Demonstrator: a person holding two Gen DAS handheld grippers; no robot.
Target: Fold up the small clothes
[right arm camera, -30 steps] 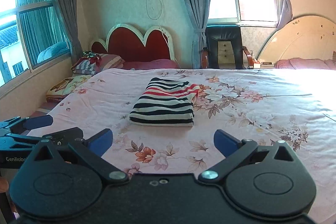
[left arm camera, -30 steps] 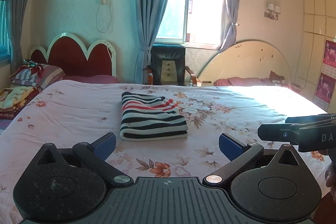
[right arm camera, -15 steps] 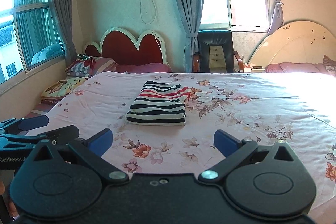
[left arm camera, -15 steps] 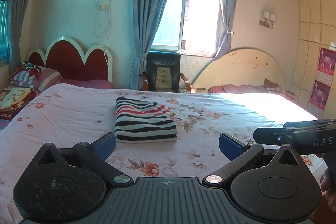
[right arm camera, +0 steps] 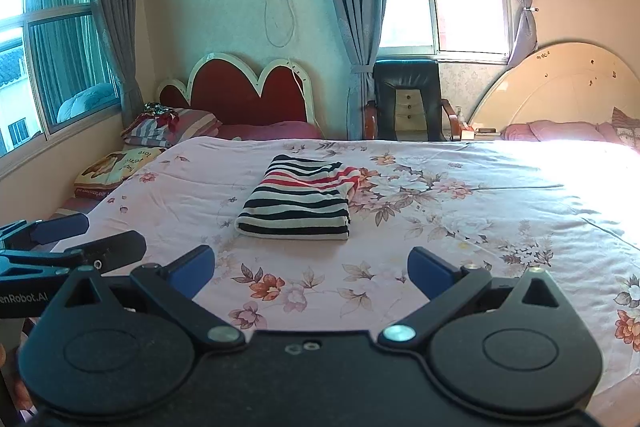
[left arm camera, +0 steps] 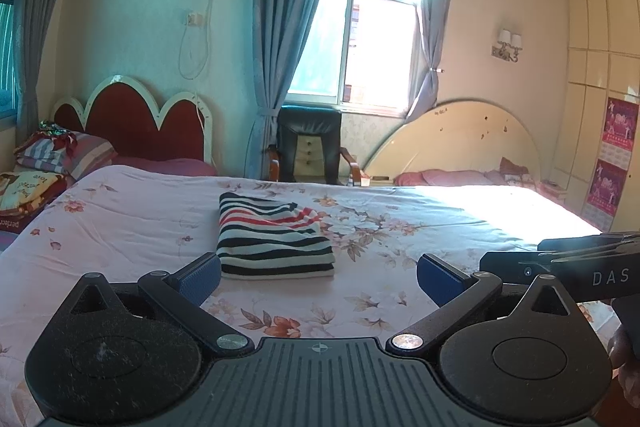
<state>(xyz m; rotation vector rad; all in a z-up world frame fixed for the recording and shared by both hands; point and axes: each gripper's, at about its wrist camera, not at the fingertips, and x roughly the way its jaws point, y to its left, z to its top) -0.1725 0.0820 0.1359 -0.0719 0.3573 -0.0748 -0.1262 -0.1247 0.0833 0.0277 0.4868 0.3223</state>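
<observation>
A striped garment (left arm camera: 272, 237) in black, white and red lies folded into a neat rectangle on the floral pink bedspread (left arm camera: 120, 227). The same striped garment (right arm camera: 298, 203) shows in the right wrist view, in the middle of the bedspread (right arm camera: 480, 211). My left gripper (left arm camera: 318, 277) is open and empty, held back from the garment near the bed's front edge. My right gripper (right arm camera: 310, 271) is open too, with nothing between its blue pads. Each gripper appears at the edge of the other's view.
A red scalloped headboard (left arm camera: 132, 123) and stacked pillows (left arm camera: 48, 163) stand at the far left. A black chair (left arm camera: 310, 147) sits under the window, beside a cream round headboard (left arm camera: 460, 139). A window wall runs along the left of the bed (right arm camera: 60, 67).
Both grippers have drawn back and tilted up, so the garment looks smaller and sits lower in the frames while more wall and ceiling show. The garment has not moved.
</observation>
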